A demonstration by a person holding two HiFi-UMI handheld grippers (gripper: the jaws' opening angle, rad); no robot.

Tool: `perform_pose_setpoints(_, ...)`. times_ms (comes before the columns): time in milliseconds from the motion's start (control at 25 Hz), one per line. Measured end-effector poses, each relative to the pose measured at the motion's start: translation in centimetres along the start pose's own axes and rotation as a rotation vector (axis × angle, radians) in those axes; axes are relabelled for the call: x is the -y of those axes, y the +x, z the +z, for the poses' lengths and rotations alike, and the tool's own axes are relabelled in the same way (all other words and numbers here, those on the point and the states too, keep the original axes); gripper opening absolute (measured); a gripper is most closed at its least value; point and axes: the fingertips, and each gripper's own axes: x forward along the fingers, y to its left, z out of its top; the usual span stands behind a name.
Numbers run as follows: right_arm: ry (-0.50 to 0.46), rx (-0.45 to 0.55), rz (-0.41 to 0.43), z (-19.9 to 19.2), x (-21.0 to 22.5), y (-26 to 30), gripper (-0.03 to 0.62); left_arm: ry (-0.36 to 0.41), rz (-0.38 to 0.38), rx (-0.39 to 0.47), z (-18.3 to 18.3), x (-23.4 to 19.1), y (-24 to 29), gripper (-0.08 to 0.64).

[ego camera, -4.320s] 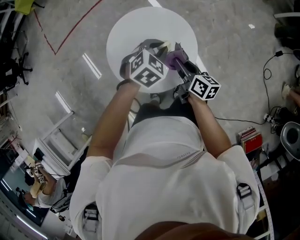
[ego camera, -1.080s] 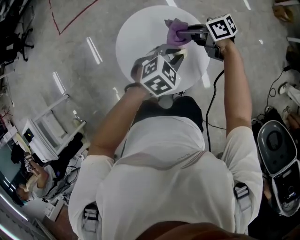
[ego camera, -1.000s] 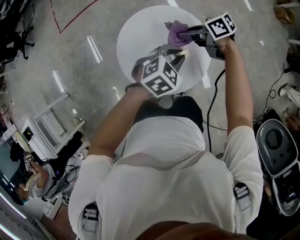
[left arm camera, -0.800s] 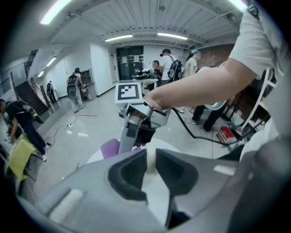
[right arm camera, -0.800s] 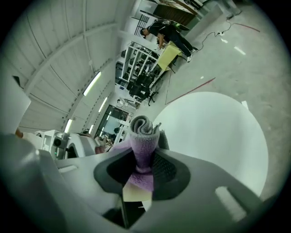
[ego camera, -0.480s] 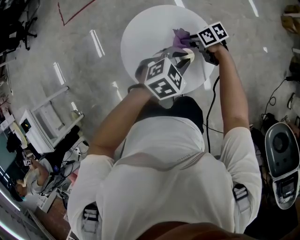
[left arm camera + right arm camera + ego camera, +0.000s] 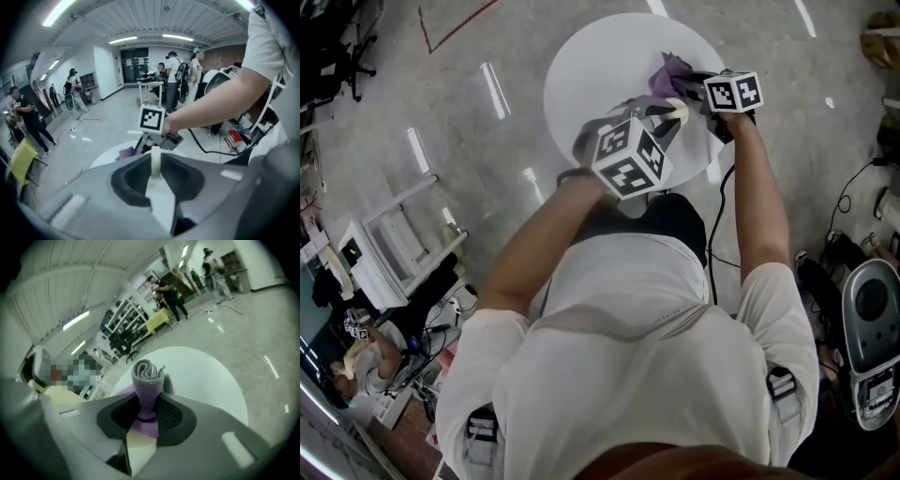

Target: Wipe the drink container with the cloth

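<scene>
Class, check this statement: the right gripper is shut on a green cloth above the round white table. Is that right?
Not quite. The cloth is purple, not green, as the right gripper view shows. The rest holds: the right gripper is shut on it above the round white table.

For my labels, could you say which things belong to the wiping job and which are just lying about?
Job: purple cloth in right gripper; thin white item, likely the drink container, in left gripper; round table.
Lying about: grey machine; white shelf unit.
</scene>
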Motion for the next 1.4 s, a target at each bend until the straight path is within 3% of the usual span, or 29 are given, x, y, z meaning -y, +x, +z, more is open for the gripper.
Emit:
perform_pose_setpoints(80,0.065,0.173,-0.026,1.6,-0.6,-3.0,0.1,-0.007,0.003,0.032,0.4,0.1,-0.3,0.068)
perform_pose_setpoints(200,0.109,0.397,-0.052,2.2,-2.5,-8.4,0.1,-0.028,-0.001,0.098,1.3,0.7,-1.2,0.168)
perform_pose_setpoints(320,0.087,0.571,-0.093,2.1,-5.7,-13.2,0.1,-0.03,0.011,0.147,2.1,1.3,-3.0,0.175)
perform_pose_setpoints(440,0.023,0.681,-0.167,2.6,-9.1,-17.2,0.1,-0.029,0.039,0.205,3.0,1.4,-5.4,0.175)
perform_pose_setpoints(720,-0.153,0.773,-0.298,3.0,-17.9,-23.0,0.101,-0.07,0.205,0.415,4.4,0.6,-14.0,0.092)
perform_pose_setpoints(1000,-0.246,0.805,-0.421,1.8,-25.0,-25.2,0.103,-0.184,0.345,0.551,0.4,0.2,-24.6,0.029)
perform_pose_setpoints(1160,-0.261,0.849,-0.471,1.9,-28.7,-27.1,0.104,-0.248,0.355,0.678,-0.4,0.7,-29.6,0.002)
perform_pose_setpoints(1400,-0.367,0.924,-0.56,2.9,-34.1,-31.4,0.104,-0.212,0.383,0.788,1.0,3.0,-34.3,0.002)
